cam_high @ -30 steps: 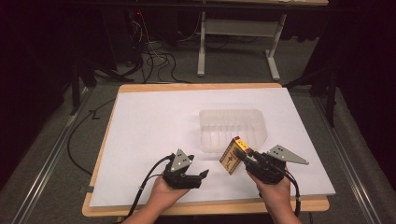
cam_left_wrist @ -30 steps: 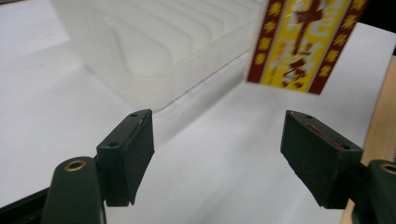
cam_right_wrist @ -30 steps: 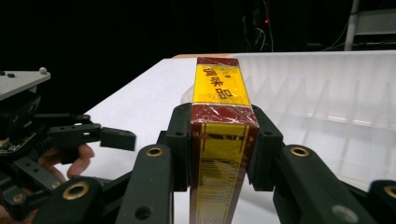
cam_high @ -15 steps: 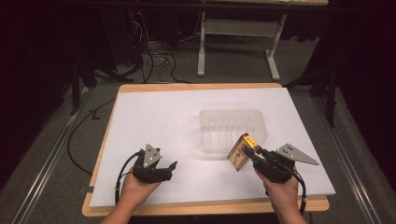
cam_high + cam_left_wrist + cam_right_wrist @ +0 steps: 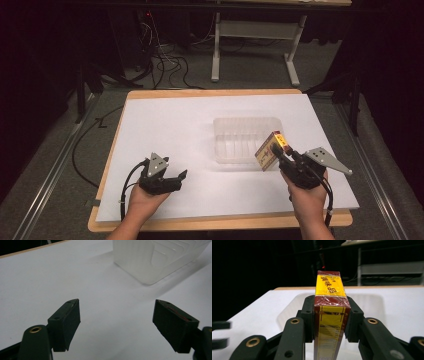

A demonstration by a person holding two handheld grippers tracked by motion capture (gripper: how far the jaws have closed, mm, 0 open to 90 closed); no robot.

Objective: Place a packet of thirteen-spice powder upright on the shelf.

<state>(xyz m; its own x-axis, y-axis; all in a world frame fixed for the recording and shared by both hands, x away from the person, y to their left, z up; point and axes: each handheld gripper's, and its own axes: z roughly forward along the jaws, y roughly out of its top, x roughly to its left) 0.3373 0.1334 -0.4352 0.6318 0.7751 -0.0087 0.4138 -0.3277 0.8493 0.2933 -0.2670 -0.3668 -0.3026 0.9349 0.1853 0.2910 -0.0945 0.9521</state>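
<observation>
A red and yellow box wrapped in clear film hangs tilted just above the table, at the near right corner of a clear plastic container. My right gripper is shut on it. In the right gripper view the box stands upright between the two pads of the right gripper, with the container behind it. My left gripper rests low at the near left, open, with nothing between its fingers. In the left gripper view the left gripper points at bare white surface, the container farther off.
A white sheet covers the wooden table. Beyond the far edge are floor cables and the legs of a desk. Metal rails run along both sides of the table.
My left gripper has moved left, away from the box, with its jaws standing open. My right gripper has carried the box a little up and to the right, beside the container's corner.
</observation>
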